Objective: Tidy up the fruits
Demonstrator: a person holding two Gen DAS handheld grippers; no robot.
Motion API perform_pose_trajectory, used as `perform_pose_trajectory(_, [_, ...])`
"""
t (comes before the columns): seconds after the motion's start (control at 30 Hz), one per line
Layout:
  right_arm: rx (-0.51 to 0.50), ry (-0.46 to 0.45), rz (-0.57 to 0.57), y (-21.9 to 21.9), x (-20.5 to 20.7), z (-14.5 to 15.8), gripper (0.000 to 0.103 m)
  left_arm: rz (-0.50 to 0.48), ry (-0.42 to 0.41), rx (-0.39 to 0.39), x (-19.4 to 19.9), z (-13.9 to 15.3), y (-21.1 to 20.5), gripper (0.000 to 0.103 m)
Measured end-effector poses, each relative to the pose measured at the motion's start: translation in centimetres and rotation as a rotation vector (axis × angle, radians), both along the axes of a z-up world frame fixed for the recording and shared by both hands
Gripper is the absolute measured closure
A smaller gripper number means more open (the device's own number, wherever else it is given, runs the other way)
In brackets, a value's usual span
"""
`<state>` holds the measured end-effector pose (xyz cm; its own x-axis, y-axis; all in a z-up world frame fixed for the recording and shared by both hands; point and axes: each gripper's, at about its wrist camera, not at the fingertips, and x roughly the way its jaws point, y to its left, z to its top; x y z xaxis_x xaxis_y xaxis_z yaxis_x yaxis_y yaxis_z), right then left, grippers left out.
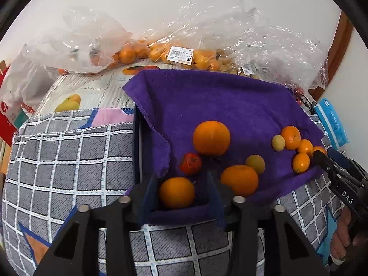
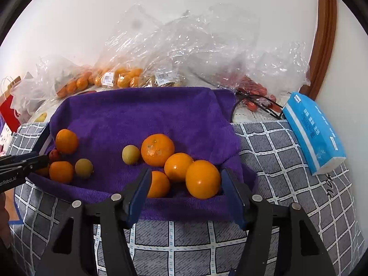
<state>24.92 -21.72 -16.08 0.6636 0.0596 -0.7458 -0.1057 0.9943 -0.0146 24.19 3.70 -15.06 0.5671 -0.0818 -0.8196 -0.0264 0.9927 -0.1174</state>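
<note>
A purple towel (image 1: pixel 207 101) (image 2: pixel 142 115) carries several fruits. In the left wrist view, my left gripper (image 1: pixel 181 191) is open around a small orange (image 1: pixel 176 192), jaws not touching it. A red fruit (image 1: pixel 190 163), a big orange (image 1: pixel 211 137), another orange (image 1: pixel 239 179) and a green-yellow fruit (image 1: pixel 255 163) lie beyond. In the right wrist view, my right gripper (image 2: pixel 186 191) is open around an orange (image 2: pixel 202 179) and a partly hidden one (image 2: pixel 159 184). More oranges (image 2: pixel 157 149) (image 2: pixel 178 166) and a pale yellow fruit (image 2: pixel 130 154) lie behind.
Clear plastic bags of oranges (image 1: pixel 161 53) (image 2: pixel 119 78) and red fruit (image 2: pixel 253 92) lie along the back wall. A blue tissue pack (image 2: pixel 315 133) lies at right on the grey checked cloth (image 1: pixel 69 161). A dark box edge (image 1: pixel 138 142) borders the towel's left.
</note>
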Motion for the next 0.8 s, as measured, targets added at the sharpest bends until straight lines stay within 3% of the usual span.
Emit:
perform_pose_trajectory(0.13, [0.032,-0.015,-0.022,-0.1,-0.8,1.5,0.041,0.009,-0.035,0.007,-1.3,1.5,0.2,0.044])
perform_pose_trajectory(0.37, [0.088,-0.013,-0.023,0.6,-3.8,5.5,0.04,0.04,-0.081,-0.007,-4.9,4.9,0.4,0.041])
perform_pose_trajectory(0.53, [0.146,-0.012,-0.037,0.4,-7.3,8.2,0.04,0.064,-0.156,-0.012,-8.5,8.0,-0.2,0.021])
perform_pose_trajectory(0.67, [0.129,-0.041,-0.06,0.1,-10.7,10.4,0.04,0.05,-0.221,-0.005,-12.0,10.6,-1.2,0.017])
perform_pose_trajectory(0.73, [0.134,-0.074,-0.076,-0.2,-12.8,11.5,0.034,0.039,-0.245,0.001,-13.5,11.5,-1.7,0.016])
perform_pose_trajectory(0.8, [0.15,-0.1,-0.077,-0.6,-14.4,12.5,0.021,0.046,-0.272,0.021,-15.3,12.4,-2.1,0.012])
